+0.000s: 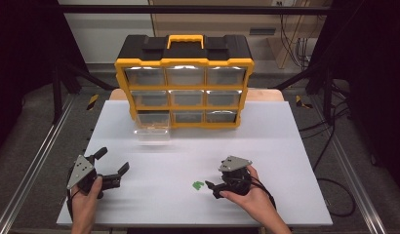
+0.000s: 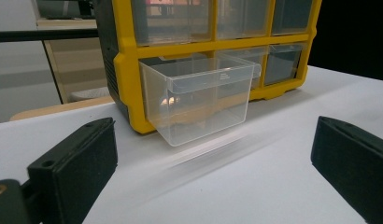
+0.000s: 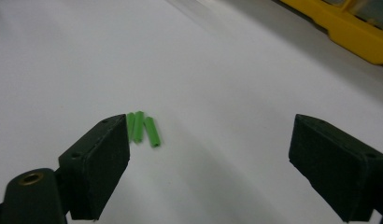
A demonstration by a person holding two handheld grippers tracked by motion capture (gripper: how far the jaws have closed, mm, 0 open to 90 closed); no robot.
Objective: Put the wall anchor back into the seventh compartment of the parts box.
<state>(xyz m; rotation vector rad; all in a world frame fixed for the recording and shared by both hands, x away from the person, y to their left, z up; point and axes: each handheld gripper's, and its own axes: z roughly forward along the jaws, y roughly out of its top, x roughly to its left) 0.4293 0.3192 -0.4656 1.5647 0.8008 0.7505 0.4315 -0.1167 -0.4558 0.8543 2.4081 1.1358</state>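
White tabletop (image 1: 266, 146): green pegs (image 3: 143, 129) sit just ahead of the right gripper (image 3: 208, 154), its jaws wide open; left gripper (image 2: 213, 163) open too, facing the drawer (image 2: 199, 100).

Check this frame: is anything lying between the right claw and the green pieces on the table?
Nothing visible. The green pieces lie on bare white table just beyond the right claw, close to one of its open jaws, untouched. The open drawer sits farther back, well off that path.
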